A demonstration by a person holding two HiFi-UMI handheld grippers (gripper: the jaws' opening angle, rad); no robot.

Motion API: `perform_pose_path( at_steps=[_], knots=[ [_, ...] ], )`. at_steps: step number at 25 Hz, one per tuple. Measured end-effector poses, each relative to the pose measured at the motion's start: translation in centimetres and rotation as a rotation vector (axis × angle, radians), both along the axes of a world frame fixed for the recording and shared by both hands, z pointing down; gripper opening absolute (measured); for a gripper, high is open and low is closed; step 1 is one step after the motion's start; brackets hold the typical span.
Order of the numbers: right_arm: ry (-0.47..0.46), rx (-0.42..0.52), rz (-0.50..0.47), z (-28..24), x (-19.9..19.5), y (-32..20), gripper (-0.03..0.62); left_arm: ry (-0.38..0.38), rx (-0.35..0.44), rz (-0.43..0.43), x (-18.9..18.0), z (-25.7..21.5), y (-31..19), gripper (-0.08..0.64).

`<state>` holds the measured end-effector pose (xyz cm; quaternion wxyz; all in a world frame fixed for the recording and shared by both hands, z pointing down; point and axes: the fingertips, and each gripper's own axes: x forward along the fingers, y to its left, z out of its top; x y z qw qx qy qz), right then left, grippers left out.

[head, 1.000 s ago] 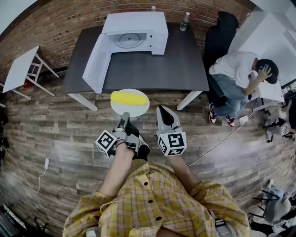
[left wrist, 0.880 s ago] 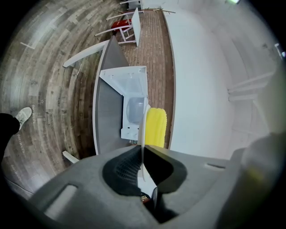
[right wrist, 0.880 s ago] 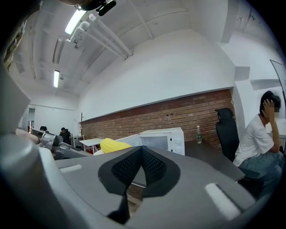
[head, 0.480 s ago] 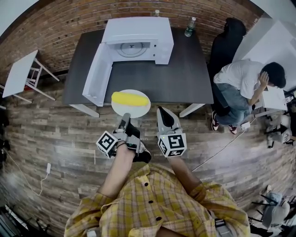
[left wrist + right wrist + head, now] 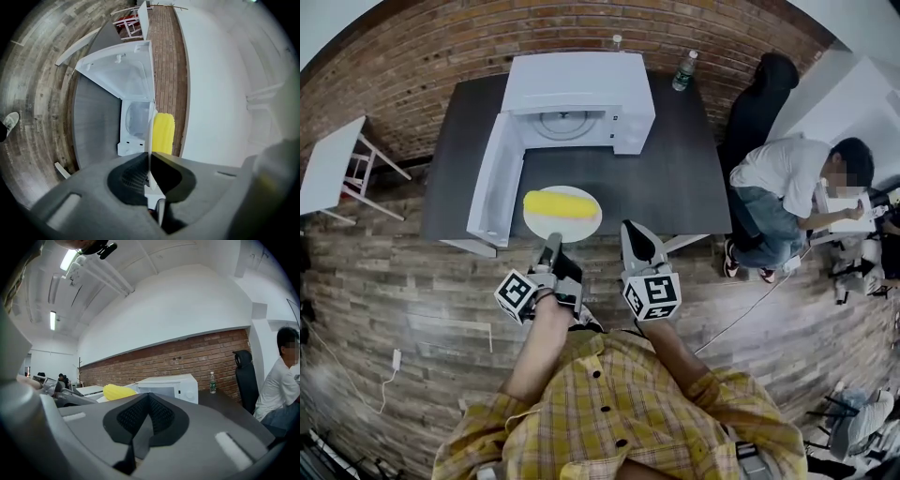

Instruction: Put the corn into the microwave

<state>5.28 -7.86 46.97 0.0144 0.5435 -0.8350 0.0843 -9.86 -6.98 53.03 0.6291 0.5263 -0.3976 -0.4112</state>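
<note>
Though still aloft, plate [image 5: 569,229] nearer microwave [image 5: 577,86].

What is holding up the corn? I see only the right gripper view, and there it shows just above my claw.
Observer: The corn lies on a white plate, and the left claw is shut on the plate's near rim.
Operator: Is the microwave door open?
Observer: Yes. In the head view the door stands swung out at the left of the microwave, and the turntable shows inside.
Operator: Where is the plate compared with the table?
Observer: In the head view it overlaps the near edge of the table, in front of the open door.
</note>
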Motion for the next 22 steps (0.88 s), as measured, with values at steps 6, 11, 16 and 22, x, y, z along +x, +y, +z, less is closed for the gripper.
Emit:
perform_pose_path(
  at_steps=[6, 11, 16, 22],
  knots=[
    [0.007, 0.008, 0.035, -0.8, 0.4, -2.2, 0.003, 0.048, 0.029, 0.005, -0.3, -1.1, -2.7, 0.015],
    [0.004, -0.014, 0.042, 0.1, 0.8, -3.4, 0.005, 0.052, 0.007, 0.007, -0.3, -0.2, -3.2, 0.015],
    [0.007, -0.015, 0.039, 0.4, 0.9, -5.1, 0.005, 0.047, 0.011, 0.013, 0.2, -0.3, -4.6, 0.015],
    [-0.014, 0.001, 0.032, 0.8, 0.8, -7.7, 0.005, 0.015, 0.015, 0.014, 0.3, -0.1, -6.5, 0.015]
  ],
)
